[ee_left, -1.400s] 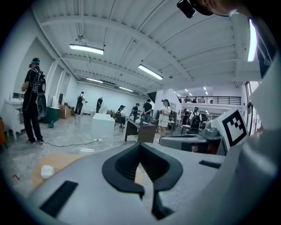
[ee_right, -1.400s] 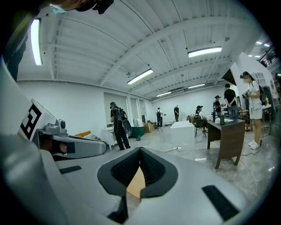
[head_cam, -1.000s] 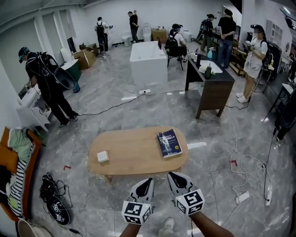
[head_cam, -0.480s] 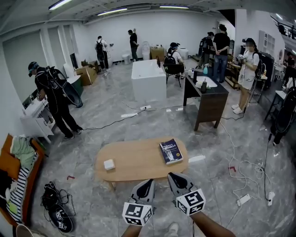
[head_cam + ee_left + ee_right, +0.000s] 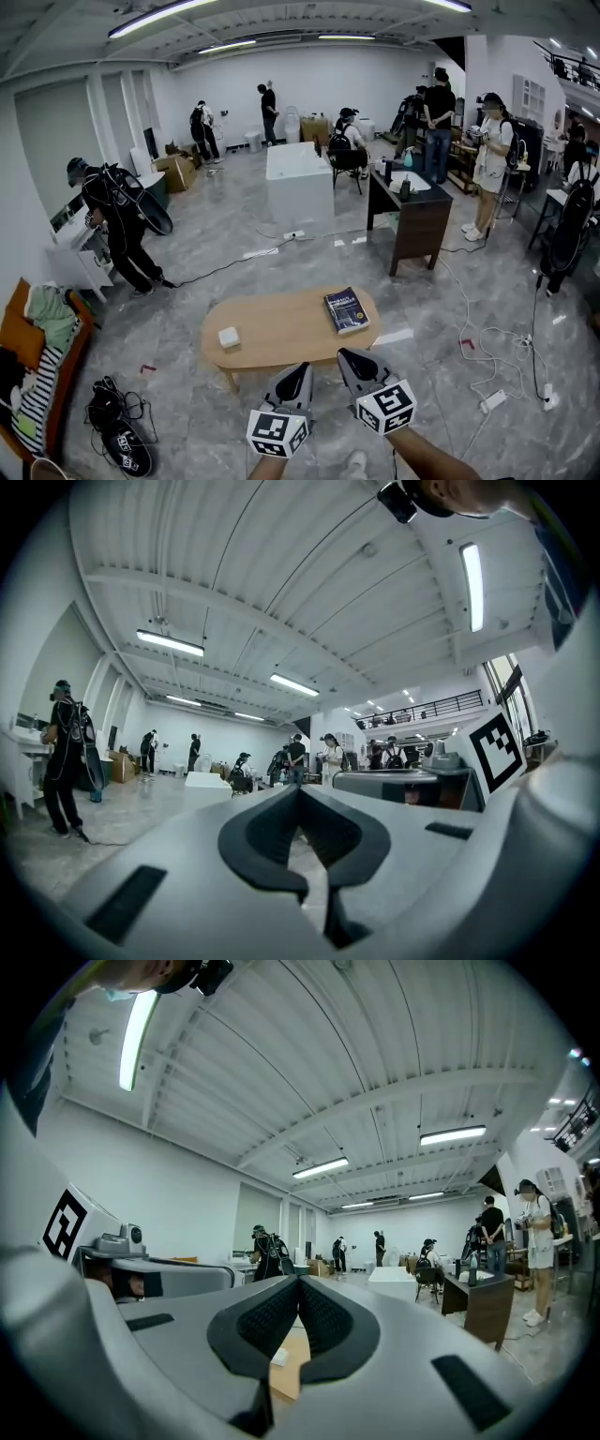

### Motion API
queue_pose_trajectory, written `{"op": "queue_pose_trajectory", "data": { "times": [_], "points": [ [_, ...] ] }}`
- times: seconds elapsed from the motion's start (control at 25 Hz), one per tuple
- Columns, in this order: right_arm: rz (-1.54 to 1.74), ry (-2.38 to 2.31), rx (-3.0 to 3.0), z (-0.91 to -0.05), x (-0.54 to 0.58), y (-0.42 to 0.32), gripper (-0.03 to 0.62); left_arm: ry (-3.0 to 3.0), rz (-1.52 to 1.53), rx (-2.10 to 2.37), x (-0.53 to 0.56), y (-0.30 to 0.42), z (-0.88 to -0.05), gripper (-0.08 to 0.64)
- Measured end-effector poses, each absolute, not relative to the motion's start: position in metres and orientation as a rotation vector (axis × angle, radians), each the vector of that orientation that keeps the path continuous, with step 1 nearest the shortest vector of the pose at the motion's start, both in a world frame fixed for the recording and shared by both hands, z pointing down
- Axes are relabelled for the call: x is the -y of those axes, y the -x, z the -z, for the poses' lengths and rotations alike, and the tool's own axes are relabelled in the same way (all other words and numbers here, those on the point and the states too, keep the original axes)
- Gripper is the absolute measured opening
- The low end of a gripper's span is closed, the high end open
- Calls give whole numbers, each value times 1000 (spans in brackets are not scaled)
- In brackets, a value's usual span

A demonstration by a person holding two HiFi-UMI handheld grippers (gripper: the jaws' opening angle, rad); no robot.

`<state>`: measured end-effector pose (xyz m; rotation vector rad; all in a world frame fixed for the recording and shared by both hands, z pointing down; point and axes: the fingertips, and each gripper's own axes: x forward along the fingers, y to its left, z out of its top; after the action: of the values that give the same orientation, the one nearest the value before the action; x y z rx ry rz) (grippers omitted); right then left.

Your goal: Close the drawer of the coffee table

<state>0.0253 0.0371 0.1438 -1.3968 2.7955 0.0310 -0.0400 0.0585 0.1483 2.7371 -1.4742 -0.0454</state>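
1. Wooden table (image 5: 281, 330) sits farther off than before, just beyond the grippers.
2. On it: one book (image 5: 346, 310), one white box (image 5: 229, 337).
3. Left gripper (image 5: 300, 369), right gripper (image 5: 347, 356): jaws together, empty.

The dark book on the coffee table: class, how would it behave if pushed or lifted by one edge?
The book lies flat and closed on the coffee table, so it would probably slide, not roll or tip. Lifted by one edge, it might fall open and sag.
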Motion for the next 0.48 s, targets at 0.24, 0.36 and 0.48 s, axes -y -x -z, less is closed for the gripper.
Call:
{"op": "queue_pose_trajectory", "data": {
  "times": [0.24, 0.36, 0.48],
  "points": [
    [-72, 1402, -2780, -129, -80, -11, 12, -2763, 101, 1485, -104, 58, -134, 3],
    [-80, 1404, -2767, -123, -98, -7, 12, -2768, 135, 1501, -122, 68, -128, 3],
    [-97, 1413, -2749, -115, -113, -7, 12, -2781, 150, 1495, -134, 72, -122, 3]
  ]
}}
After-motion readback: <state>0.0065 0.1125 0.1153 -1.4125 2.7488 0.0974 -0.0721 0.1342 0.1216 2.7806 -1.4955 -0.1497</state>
